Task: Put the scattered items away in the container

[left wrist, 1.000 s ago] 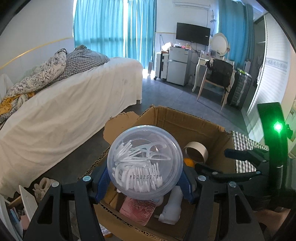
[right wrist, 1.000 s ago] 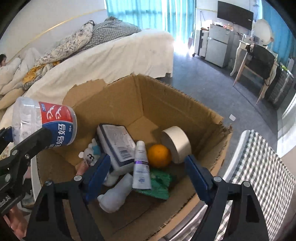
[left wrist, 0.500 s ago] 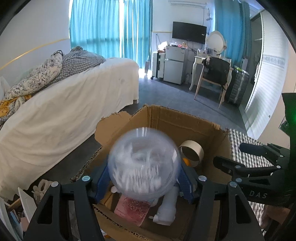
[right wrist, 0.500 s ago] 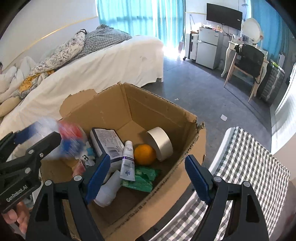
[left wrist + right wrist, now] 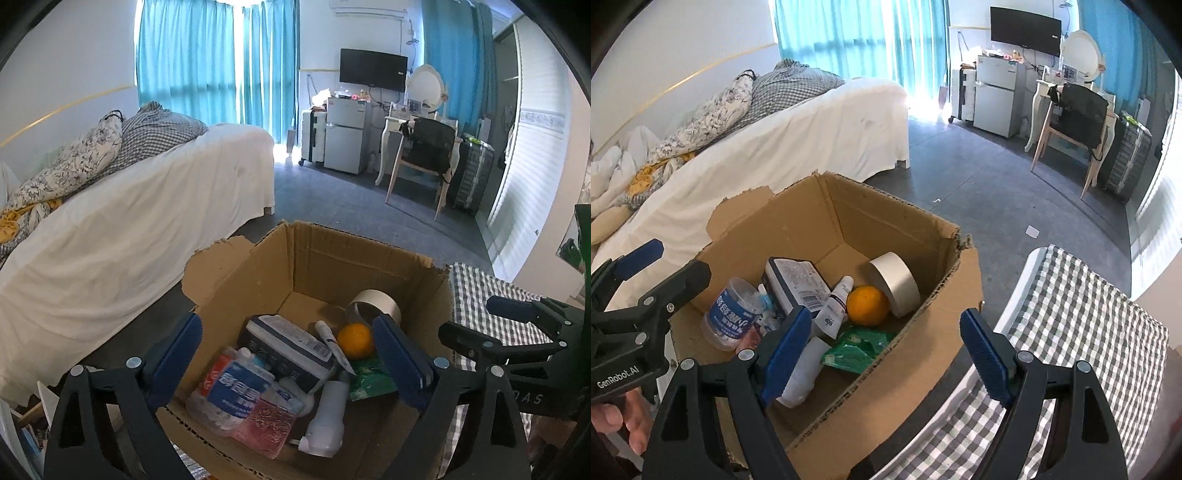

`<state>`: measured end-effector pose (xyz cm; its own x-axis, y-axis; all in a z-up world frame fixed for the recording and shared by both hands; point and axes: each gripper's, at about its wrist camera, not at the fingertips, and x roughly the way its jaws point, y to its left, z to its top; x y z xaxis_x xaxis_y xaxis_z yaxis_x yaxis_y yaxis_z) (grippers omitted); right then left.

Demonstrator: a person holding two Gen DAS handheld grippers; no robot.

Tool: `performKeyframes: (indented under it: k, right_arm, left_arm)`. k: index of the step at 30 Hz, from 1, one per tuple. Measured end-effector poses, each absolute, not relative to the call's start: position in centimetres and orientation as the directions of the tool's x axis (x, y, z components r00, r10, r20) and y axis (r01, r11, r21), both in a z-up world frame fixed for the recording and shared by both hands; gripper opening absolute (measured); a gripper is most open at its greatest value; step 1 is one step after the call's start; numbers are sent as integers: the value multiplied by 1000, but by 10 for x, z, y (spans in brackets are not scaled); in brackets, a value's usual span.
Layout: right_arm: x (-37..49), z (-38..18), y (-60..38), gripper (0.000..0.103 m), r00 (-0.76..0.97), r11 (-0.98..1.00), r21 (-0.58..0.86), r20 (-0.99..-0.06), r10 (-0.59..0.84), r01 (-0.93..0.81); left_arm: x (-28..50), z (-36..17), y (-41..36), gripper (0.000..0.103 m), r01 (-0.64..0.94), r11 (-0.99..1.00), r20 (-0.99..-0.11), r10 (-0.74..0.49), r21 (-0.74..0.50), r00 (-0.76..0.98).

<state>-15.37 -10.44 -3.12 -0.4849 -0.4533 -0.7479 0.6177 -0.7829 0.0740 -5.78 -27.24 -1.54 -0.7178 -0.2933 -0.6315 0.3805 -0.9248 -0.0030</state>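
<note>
- Left wrist view: our left gripper [image 5: 288,354] hangs over the cardboard box [image 5: 332,254] with its jaws spread wide and nothing between them. The clear floss-pick jar [image 5: 231,393] lies on its side inside the box, below and slightly left of the fingertips, its long axis running toward the near-left corner. It is smooth, round plastic with a blue and red label, resting against a pink packet [image 5: 267,424] and a white bottle [image 5: 327,421].
- Right wrist view: our right gripper [image 5: 882,354] is also wide and empty, poised over the box's near rim beside the checked cloth [image 5: 1082,321]. The jar sits left of it, nearer our left hand. An orange [image 5: 868,305], a smooth tape roll [image 5: 895,282], a tube [image 5: 836,308] and a crinkly green pouch [image 5: 858,350] share the corrugated box.
</note>
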Motion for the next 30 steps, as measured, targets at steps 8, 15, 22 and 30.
performKeyframes:
  k: [8,15,22,30]
  right_arm:
    - [-144,-15,-75,89,-530,-811,73,-722,-445,581]
    - [-133,0,-39,103,-605,-866,17,-708,-364,500]
    - [-116,17,26,103,-662,-921,21,-688,-297,390]
    - [-96,29,106,103,-704,-964,31,-677,-216,266]
  left_arm:
    - [-55,-4,-246,103,366,-931,-620,-293,9,-728]
    - [-53,7,-216,103,333,-943,-608,-272,14,-746]
    - [-57,20,-166,103,261,-965,-589,-214,6,-779]
    - [-58,30,-95,103,157,-987,-572,-136,12,-809]
